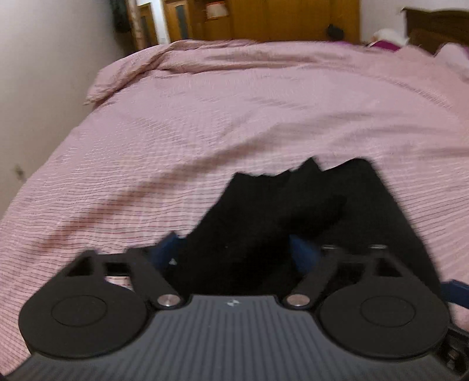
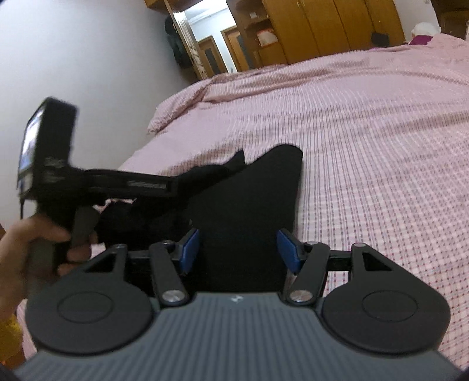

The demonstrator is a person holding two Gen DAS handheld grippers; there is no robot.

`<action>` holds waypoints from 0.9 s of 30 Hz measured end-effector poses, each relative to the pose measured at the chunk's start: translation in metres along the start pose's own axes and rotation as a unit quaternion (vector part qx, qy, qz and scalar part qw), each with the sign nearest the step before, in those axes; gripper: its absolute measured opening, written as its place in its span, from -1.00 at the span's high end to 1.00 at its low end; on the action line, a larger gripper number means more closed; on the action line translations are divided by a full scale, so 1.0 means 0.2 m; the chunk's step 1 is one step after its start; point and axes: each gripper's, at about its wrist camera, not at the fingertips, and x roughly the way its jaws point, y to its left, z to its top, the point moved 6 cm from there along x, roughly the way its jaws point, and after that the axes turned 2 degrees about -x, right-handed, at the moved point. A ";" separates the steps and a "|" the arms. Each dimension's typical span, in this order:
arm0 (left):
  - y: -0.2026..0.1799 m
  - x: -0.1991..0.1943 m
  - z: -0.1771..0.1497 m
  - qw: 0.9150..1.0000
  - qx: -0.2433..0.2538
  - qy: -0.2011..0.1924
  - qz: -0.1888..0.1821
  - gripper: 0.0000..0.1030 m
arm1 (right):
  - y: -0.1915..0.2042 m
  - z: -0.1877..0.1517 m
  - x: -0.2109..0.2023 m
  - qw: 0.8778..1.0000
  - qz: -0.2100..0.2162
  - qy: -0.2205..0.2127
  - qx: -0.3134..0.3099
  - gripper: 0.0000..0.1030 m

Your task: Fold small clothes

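Observation:
A small black garment [image 1: 281, 211] lies on the pink checked bedspread [image 1: 234, 117] near its front edge. In the left wrist view, my left gripper [image 1: 234, 252] stands open with its blue pads on either side of the cloth. In the right wrist view the same black garment [image 2: 249, 205] lies between the spread blue pads of my right gripper [image 2: 239, 249], which is open over it. The left gripper's body [image 2: 58, 175], held by a hand [image 2: 26, 246], shows at the left, its front end at the garment's left part.
The bed [image 2: 366, 132] fills most of both views. A white wall [image 2: 88, 58] runs along its left side. Wooden wardrobes [image 2: 337, 26] and a doorway [image 2: 205, 35] stand beyond the far end. Pillows and a headboard [image 1: 433, 29] are at the far right.

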 end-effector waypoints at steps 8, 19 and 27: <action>0.33 0.08 -0.09 0.984 -0.174 0.003 0.041 -0.24 | -0.03 -0.08 0.04 1.000 0.008 0.023 -0.009 -0.27; 0.43 -0.10 -0.25 0.963 -0.247 0.046 -0.096 -0.64 | -0.08 -0.07 0.01 0.997 0.031 0.030 0.065 -0.32; 0.40 -0.20 -0.40 0.944 -0.278 0.066 -0.164 -0.64 | -0.10 -0.09 0.00 0.993 0.044 0.043 0.103 -0.33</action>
